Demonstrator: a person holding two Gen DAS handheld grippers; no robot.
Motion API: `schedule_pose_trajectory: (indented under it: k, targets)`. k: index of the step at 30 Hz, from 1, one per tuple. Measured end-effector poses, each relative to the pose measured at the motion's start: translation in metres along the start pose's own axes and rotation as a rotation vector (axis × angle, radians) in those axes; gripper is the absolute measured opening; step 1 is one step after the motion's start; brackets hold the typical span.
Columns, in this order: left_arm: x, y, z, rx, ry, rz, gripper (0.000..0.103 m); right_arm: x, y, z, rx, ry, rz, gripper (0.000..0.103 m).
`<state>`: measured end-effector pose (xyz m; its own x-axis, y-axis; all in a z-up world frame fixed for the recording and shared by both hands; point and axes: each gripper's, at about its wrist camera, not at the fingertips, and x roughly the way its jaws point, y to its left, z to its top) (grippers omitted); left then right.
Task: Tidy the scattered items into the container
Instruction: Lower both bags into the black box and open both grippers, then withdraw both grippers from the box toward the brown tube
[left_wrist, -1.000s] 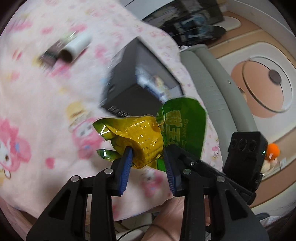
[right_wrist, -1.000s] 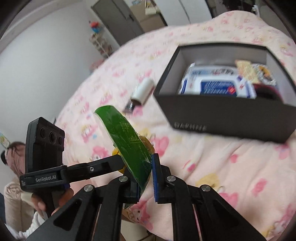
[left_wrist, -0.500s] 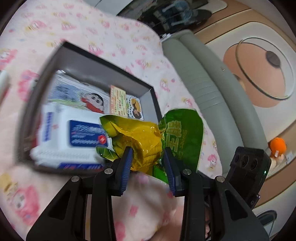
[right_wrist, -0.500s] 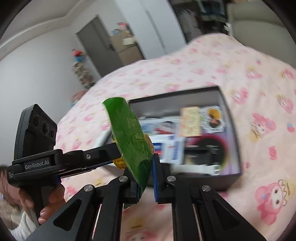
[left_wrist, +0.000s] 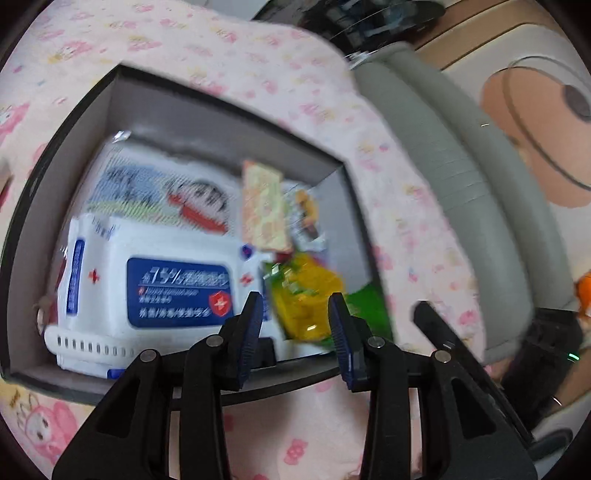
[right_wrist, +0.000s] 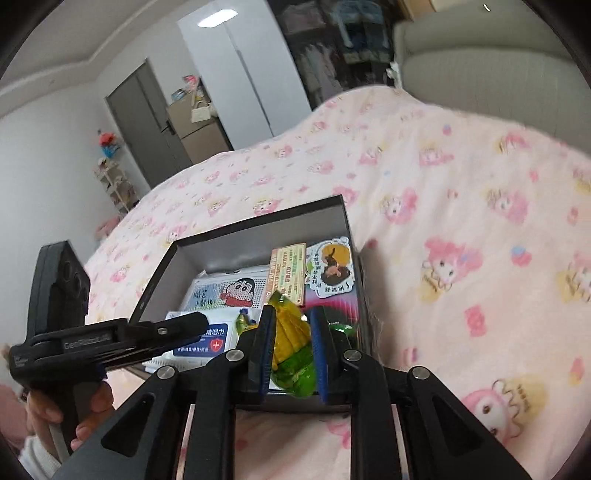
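**A:** Where is the snack packet (right_wrist: 290, 332)?

**B:** At the near right corner of the black box (right_wrist: 258, 221), just above its near wall. It stands upright between the fingers of the right gripper (right_wrist: 291, 314), yellow side up and green end down.

**A:** Is it clamped?

**B:** The right fingers have just been opening, but the gap is narrow. The packet fills it, with both blue pads against the wrapper.

**A:** And the left gripper (left_wrist: 295, 299)?

**B:** Its fingers stand moderately apart over the same near wall, and the packet shows just beyond their tips. That view is smeared, so one cannot tell whether the pads press on it. The right camera shows the left tool at the box's near left corner, with a hand (right_wrist: 66, 413) around its handle.

**A:** What else is in the box?

**B:** A white wipes pack (left_wrist: 177, 288) with a blue label lies along the near wall. A cartoon-printed pack (left_wrist: 166, 192) lies behind it, and a card (right_wrist: 288, 273) and a sticker (right_wrist: 332, 266) lie toward the far right corner.

**A:** And under the box?

**B:** A pink patterned blanket (right_wrist: 461, 184) on a bed.
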<state>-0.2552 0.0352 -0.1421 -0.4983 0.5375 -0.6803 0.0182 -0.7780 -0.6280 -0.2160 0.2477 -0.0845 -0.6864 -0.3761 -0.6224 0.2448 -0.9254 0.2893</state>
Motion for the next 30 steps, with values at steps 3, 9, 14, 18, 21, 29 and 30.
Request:
schedule_pose_trajectory:
  k: [3,9,14,18,21,29,30]
  targets:
    - [0.009,-0.012,-0.005,0.045,0.000,0.028,0.034,0.007,0.013,-0.004,-0.045,0.038,-0.040,0.016]
    - [-0.006,-0.025,-0.018,0.080,0.011,-0.049,0.034,0.011,0.011,-0.018,0.004,0.096,-0.026,0.016]
    - [-0.034,-0.033,-0.039,0.140,-0.022,-0.008,0.034,-0.005,0.017,-0.020,0.016,0.080,-0.007,0.016]
    - [-0.055,-0.047,-0.054,0.199,-0.049,0.046,0.035,-0.018,0.035,-0.022,-0.008,0.077,-0.007,0.019]
    - [-0.074,-0.052,-0.062,0.225,-0.069,0.046,0.036,-0.028,0.047,-0.025,0.000,0.099,-0.009,0.019]
    - [-0.115,-0.039,-0.083,0.239,-0.092,0.041,0.037,-0.055,0.083,-0.041,-0.042,0.088,-0.005,0.019]
    - [-0.121,-0.036,-0.087,0.239,-0.096,0.047,0.037,-0.057,0.089,-0.044,-0.050,0.091,0.001,0.019]
